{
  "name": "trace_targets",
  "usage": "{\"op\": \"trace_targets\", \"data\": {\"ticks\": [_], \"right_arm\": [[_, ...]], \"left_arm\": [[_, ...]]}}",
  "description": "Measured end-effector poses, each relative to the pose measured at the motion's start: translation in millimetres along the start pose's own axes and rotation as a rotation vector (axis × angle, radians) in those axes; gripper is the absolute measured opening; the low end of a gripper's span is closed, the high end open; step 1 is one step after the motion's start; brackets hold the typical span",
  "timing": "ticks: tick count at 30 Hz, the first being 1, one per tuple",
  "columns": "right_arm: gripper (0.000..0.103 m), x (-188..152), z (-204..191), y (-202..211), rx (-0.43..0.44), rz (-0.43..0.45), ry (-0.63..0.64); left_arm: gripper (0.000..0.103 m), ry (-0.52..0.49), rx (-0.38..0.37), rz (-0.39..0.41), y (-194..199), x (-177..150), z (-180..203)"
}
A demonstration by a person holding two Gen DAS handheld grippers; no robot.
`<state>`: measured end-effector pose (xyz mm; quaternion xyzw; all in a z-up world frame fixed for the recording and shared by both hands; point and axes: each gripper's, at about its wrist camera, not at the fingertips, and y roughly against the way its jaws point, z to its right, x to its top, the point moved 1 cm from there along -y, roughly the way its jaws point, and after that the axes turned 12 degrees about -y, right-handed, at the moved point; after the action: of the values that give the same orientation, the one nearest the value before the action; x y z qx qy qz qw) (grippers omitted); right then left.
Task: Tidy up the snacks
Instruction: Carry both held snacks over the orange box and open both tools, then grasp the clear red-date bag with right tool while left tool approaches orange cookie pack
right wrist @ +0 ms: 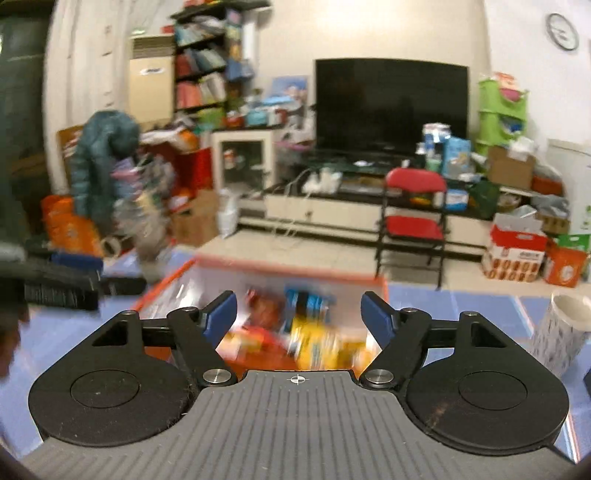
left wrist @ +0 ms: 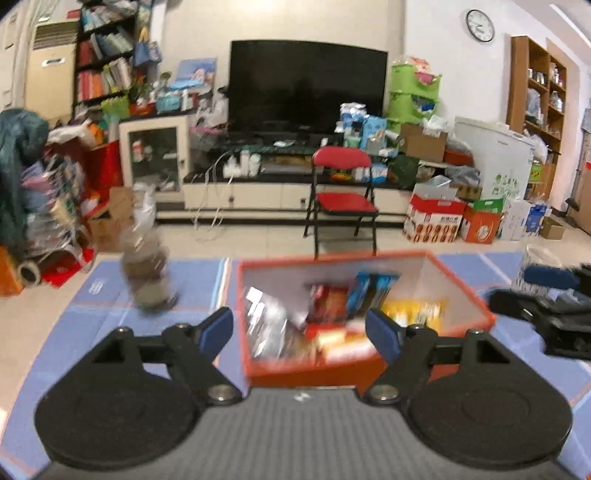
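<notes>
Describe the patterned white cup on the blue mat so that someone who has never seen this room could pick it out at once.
Start at the blue mat and find the shallow orange-rimmed box of snack packets in its middle. In the right wrist view, look right of the box to the mat's edge: the tall white cup with a small dark pattern stands there, upright and alone. Unlike the bright packets, it is pale, open-topped and outside the box.

Red folding chair [left wrist: 341, 184], black TV [left wrist: 306, 85], wall clock [left wrist: 480, 25]
</notes>
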<state>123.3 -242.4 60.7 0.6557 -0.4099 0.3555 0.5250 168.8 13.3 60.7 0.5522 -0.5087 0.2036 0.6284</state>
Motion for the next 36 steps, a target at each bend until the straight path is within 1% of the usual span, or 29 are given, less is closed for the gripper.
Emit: {"op": "trace_targets", "data": {"ticks": [2,4,7,8,9,10,12,14,16,18,22,23,24,25,26,27,29,32,36], "right_arm": [[0.064,-31,6,16,-0.007,-0.056,-0.021],[0.064,-60,11,31,0.005,-0.123,-0.067],[0.064,-101,6,53,0.018,-0.224,-0.135],[0.064,-112,1,58,0.011,-0.240,-0.138],[0.066,-122,-5,62,0.003,-0.254,-0.130],[0.069,-132,-13,65,0.013,-0.271,-0.097],[0.072,-145,-33,64,0.048,-0.286,0.033],[0.072,-148,-45,57,0.074,-0.300,0.116],[0.072,-151,-48,48,0.110,-0.343,0.122],[0.072,-154,-51,38,0.126,-0.381,0.119],[0.072,-159,-59,23,0.120,-0.386,0.153],[0.071,-159,-61,21,0.125,-0.390,0.157],[0.065,-159,-62,18,0.128,-0.398,0.162],[0.057,-161,-63,17,0.122,-0.405,0.169],[0.053,-162,-65,12,0.109,-0.412,0.184],[0.052,-162,-65,12,0.109,-0.408,0.192],[0.050,-163,-65,15,0.090,-0.409,0.204],[0.050,-164,-53,23,0.037,-0.398,0.193],[0.050,-159,-32,29,-0.082,-0.391,0.155]], "left_arm": [[0.078,0.048,0.017,-0.032,13,-22,-7],[0.079,0.093,0.015,-0.061,26,-44,-12],[0.084,0.078,0.016,-0.083,35,-67,-8],[0.090,0.070,0.017,-0.089,34,-74,-6],[0.095,0.064,0.019,-0.094,32,-79,-4],[0.095,0.058,0.016,-0.098,30,-82,-1],[0.095,0.051,-0.007,-0.114,27,-90,2],[0.095,0.051,-0.026,-0.126,27,-94,5],[0.095,0.034,-0.038,-0.130,28,-97,10],[0.095,0.012,-0.049,-0.138,27,-100,14],[0.095,0.005,-0.061,-0.167,18,-102,16],[0.095,0.007,-0.059,-0.174,16,-103,17],[0.095,0.007,-0.056,-0.180,15,-103,18],[0.095,0.004,-0.053,-0.186,13,-104,18],[0.095,0.001,-0.050,-0.192,11,-105,19],[0.095,-0.003,-0.047,-0.199,9,-105,20],[0.095,-0.008,-0.040,-0.208,4,-106,22],[0.095,-0.022,-0.051,-0.205,0,-105,30],[0.097,-0.055,-0.063,-0.208,-4,-103,47]]}}
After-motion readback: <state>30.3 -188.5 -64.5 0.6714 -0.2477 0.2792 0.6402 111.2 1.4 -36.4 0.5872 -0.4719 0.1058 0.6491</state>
